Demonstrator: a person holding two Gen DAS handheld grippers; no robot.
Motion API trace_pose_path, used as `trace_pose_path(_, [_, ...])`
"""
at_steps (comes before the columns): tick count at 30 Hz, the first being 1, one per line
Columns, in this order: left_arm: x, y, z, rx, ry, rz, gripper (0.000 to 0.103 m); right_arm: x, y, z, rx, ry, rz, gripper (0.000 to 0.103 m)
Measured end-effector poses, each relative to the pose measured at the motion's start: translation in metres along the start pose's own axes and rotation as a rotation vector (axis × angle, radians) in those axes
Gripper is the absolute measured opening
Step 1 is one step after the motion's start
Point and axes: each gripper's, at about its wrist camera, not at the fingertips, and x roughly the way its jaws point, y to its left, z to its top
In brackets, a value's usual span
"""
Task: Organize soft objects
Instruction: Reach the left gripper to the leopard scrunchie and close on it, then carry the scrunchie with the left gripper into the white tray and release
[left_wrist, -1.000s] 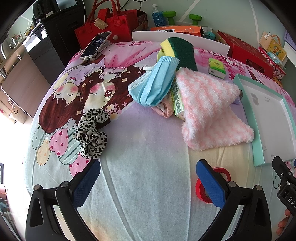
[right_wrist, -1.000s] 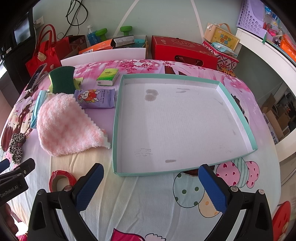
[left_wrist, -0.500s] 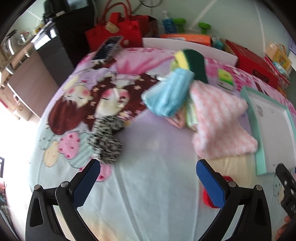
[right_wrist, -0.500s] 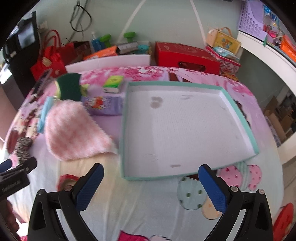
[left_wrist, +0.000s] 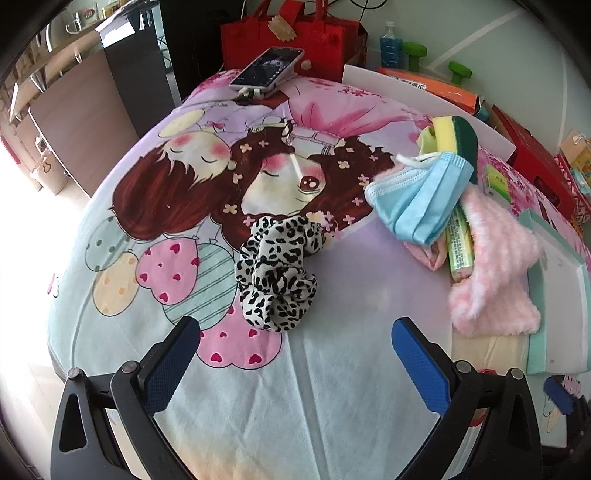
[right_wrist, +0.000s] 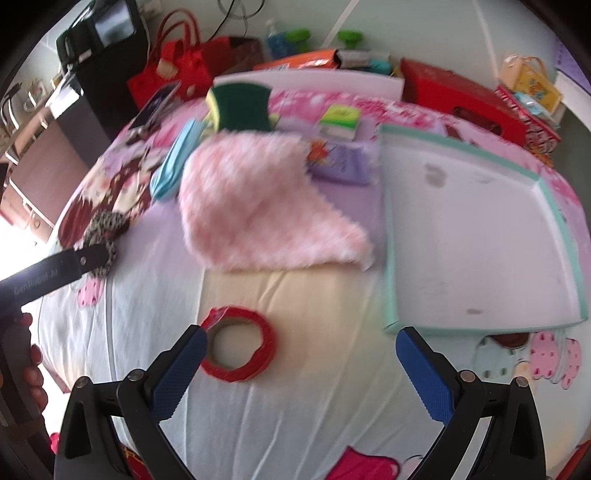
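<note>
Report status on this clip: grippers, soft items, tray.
Left gripper open, empty, facing the leopard scrunchie. Right gripper open, empty, near the red tape roll. Pink cloth beside the tray; nothing in the tray yet.

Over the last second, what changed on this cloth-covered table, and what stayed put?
Both grippers shifted leftward, nothing grasped. The left gripper closed in on the leopard scrunchie, now just ahead of its open jaws. The right gripper swung from the tray toward the red tape roll. The pink cloth, face mask and sponge lie unmoved.
</note>
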Motion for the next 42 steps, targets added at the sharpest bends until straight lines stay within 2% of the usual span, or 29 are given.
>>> trace_pose_path(3, [0.005, 0.007, 0.002, -0.03, -0.003, -0.01, 0.103, 0.011, 0.006, -0.005, -0.017, 0.047, 0.022, 0.103])
trace_pose_path(7, [0.015, 0.017, 0.005, -0.061, 0.007, 0.014, 0.103, 0.024, 0.015, -0.009, -0.042, 0.097, 0.032, 0.103])
trace_pose_path(11, [0.025, 0.026, 0.006, -0.092, 0.047, 0.032, 0.103, 0.034, 0.023, -0.013, -0.077, 0.128, 0.025, 0.103])
trace_pose_path(14, [0.026, 0.028, 0.007, -0.1, 0.045, 0.021, 0.102, 0.04, 0.031, -0.012, -0.11, 0.132, 0.006, 0.103])
trace_pose_path(16, [0.025, 0.026, 0.008, -0.092, 0.039, 0.003, 0.094, 0.04, 0.033, -0.013, -0.12, 0.125, -0.001, 0.102])
trace_pose_path(17, [0.025, 0.025, 0.008, -0.088, 0.038, -0.007, 0.09, 0.041, 0.034, -0.013, -0.122, 0.121, -0.002, 0.098])
trace_pose_path(19, [0.027, 0.023, 0.009, -0.084, 0.046, -0.035, 0.073, 0.042, 0.035, -0.014, -0.123, 0.119, -0.004, 0.089])
trace_pose_path(20, [0.03, 0.022, 0.01, -0.087, 0.052, -0.049, 0.069, 0.042, 0.035, -0.014, -0.123, 0.119, -0.003, 0.086])
trace_pose_path(22, [0.034, 0.022, 0.01, -0.092, 0.069, -0.079, 0.049, 0.042, 0.035, -0.012, -0.119, 0.127, 0.011, 0.081])
trace_pose_path(24, [0.037, 0.021, 0.01, -0.094, 0.074, -0.079, 0.041, 0.042, 0.038, -0.01, -0.124, 0.125, 0.022, 0.071])
trace_pose_path(29, [0.037, 0.023, 0.01, -0.108, 0.071, -0.106, 0.028, 0.04, 0.045, -0.007, -0.132, 0.12, 0.052, 0.06])
trace_pose_path(31, [0.038, 0.022, 0.01, -0.102, 0.073, -0.119, 0.023, 0.041, 0.045, -0.007, -0.133, 0.119, 0.059, 0.06])
trace_pose_path(42, [0.021, 0.024, 0.011, -0.099, 0.034, -0.172, 0.017, 0.036, 0.04, -0.006, -0.129, 0.099, 0.068, 0.059])
